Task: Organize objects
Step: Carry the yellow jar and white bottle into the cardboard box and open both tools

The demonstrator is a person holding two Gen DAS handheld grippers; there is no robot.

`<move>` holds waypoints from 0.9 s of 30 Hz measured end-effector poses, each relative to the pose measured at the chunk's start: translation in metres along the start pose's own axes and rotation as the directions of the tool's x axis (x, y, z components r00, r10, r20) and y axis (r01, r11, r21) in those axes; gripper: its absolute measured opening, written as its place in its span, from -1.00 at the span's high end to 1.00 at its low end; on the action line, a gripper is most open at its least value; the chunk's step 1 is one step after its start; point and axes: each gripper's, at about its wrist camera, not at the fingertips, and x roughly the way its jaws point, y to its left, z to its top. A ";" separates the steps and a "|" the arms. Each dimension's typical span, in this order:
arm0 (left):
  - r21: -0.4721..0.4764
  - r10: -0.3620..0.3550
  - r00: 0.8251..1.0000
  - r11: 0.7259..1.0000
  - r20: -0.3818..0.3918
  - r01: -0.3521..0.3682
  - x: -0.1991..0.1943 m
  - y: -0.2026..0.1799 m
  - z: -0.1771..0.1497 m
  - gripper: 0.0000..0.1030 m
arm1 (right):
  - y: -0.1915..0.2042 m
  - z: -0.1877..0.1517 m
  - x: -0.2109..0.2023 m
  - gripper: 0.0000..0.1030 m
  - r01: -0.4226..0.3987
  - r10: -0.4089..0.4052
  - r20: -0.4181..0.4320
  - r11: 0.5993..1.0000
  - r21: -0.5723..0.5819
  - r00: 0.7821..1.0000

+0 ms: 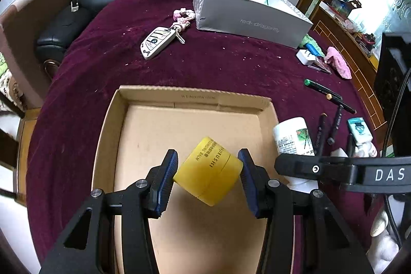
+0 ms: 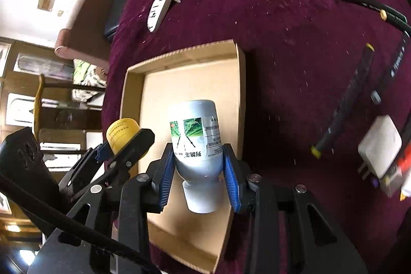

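My left gripper (image 1: pixel 208 171) is shut on a yellow jar (image 1: pixel 208 172), held tilted above the floor of a shallow cardboard tray (image 1: pixel 195 96). My right gripper (image 2: pixel 197 171) is shut on a white bottle (image 2: pixel 196 138) with a green leaf label, held cap toward the camera over the same tray (image 2: pixel 185 54). In the right wrist view the left gripper (image 2: pixel 120 145) and its yellow jar (image 2: pixel 120 131) hang at the tray's left side. In the left wrist view the white bottle (image 1: pixel 292 136) shows just beyond the tray's right wall.
The tray lies on a dark red cloth (image 1: pixel 231 60). A grey shoebox (image 1: pixel 246 19) and a white car key with charms (image 1: pixel 156 41) lie beyond it. Black pens (image 2: pixel 354 94), a white plug (image 2: pixel 380 148), a pink cloth (image 1: pixel 339 62) and a small green pack (image 1: pixel 359 130) lie to the right.
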 end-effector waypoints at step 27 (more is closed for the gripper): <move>0.002 0.037 0.999 0.999 -0.002 -0.037 0.059 0.008 0.011 0.16 | 0.007 0.032 0.033 0.33 0.148 -0.145 0.044 0.986 -0.076 0.988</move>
